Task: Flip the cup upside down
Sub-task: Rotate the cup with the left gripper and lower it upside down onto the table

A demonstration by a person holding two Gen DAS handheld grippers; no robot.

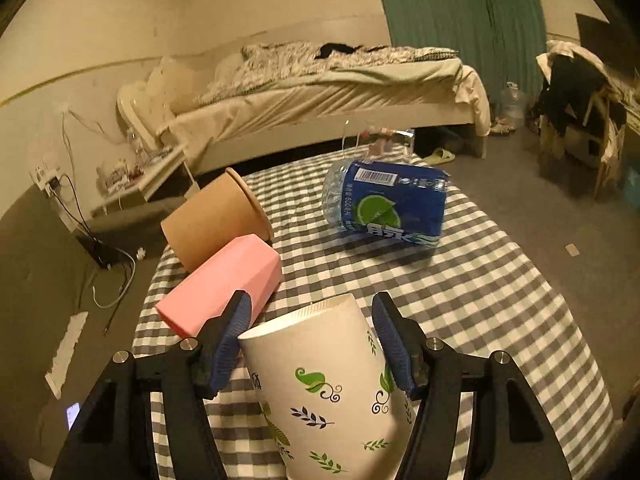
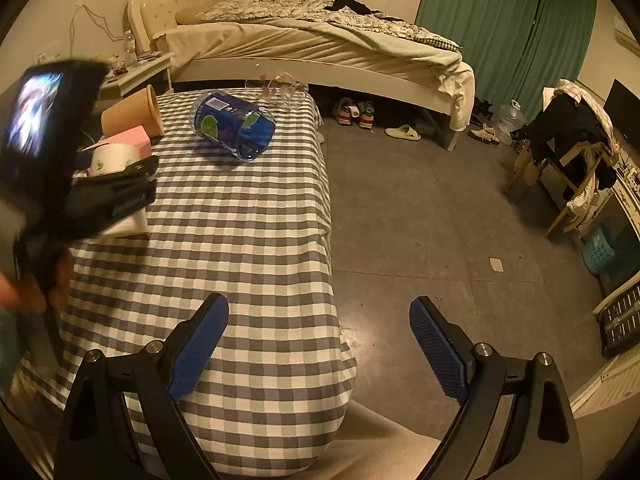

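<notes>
A white paper cup with green leaf prints (image 1: 320,392) is tilted between the fingers of my left gripper (image 1: 312,340), which is shut on it; its mouth points away from me, over the checked table (image 1: 460,300). In the right wrist view the cup (image 2: 114,158) shows partly behind the left gripper body at the table's left. My right gripper (image 2: 318,344) is open and empty, held over the table's near right edge.
A brown paper cup (image 1: 218,218) and a pink box (image 1: 224,284) lie left of the held cup. A blue-labelled plastic bottle (image 1: 390,202) lies on its side further back, with a clear glass (image 1: 376,140) behind it. A bed, chairs and floor surround the table.
</notes>
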